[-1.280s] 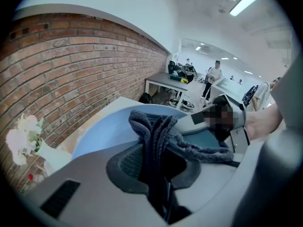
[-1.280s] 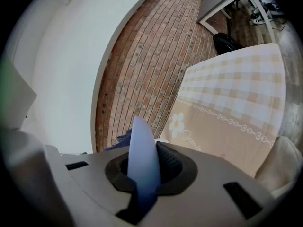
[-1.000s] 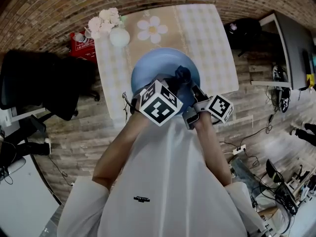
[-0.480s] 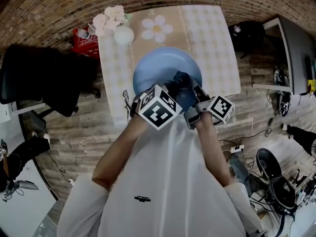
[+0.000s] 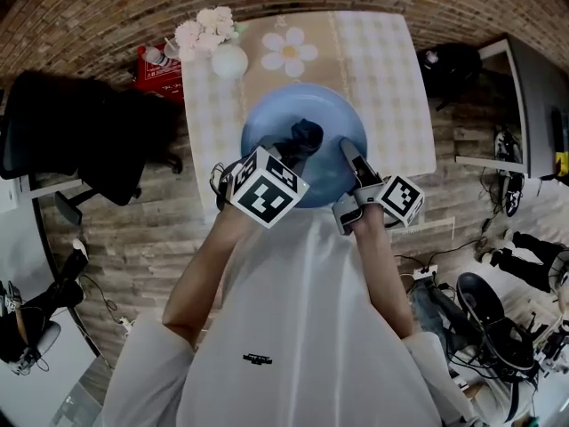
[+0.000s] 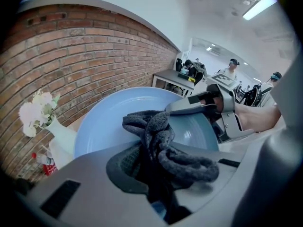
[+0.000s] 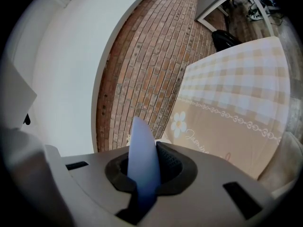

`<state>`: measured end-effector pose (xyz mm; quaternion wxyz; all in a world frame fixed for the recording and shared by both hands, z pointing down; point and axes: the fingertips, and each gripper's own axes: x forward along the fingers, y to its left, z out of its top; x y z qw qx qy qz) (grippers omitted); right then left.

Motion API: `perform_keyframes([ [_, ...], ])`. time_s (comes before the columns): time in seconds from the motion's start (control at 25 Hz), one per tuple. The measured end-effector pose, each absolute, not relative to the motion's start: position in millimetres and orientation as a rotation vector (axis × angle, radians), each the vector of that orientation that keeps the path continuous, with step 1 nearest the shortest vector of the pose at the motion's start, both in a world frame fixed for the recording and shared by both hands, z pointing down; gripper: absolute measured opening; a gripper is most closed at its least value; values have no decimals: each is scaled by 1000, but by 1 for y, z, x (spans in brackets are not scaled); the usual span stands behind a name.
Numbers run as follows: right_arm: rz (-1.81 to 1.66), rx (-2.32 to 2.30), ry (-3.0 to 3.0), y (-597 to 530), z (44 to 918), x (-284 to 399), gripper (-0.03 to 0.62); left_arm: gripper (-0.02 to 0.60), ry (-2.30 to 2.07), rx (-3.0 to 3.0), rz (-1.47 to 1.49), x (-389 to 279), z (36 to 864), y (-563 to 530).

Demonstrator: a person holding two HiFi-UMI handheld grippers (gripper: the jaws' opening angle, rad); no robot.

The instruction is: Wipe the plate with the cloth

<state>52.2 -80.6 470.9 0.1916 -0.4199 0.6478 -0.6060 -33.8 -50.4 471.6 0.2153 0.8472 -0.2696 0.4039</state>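
Blue plate [image 5: 267, 123] clamped by rim in R tongs [image 7: 142, 176]; L tongs [image 6: 158, 188] pinch dark cloth [image 6: 158, 136] on it.

Count so far:
- one blue plate [image 5: 267, 123]
- one dark cloth [image 5: 304, 136]
- claws: two, left claw [image 5: 289, 154] and right claw [image 5: 347, 149]
- one worktop [image 5: 382, 78], with one daisy print [image 5: 289, 53] on its cover
- one white vase [image 5: 229, 60], one bunch of pale flowers [image 5: 206, 29]
- one red box [image 5: 156, 65] — contents too small to count
- one black chair [image 5: 80, 140]
- left gripper view background — three people [image 6: 230, 69]
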Motion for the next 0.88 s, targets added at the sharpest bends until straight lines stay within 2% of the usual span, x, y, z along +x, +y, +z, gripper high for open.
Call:
perform_keyframes([
  [0.4, -1679, -1184, 1835, -76, 466, 56, 60, 61, -870, 2317, 1141, -60, 473, -75],
  [0.88, -1652, -1213, 1814, -72, 465, 72, 58, 61, -871, 2339, 1106, -37, 464, -89],
])
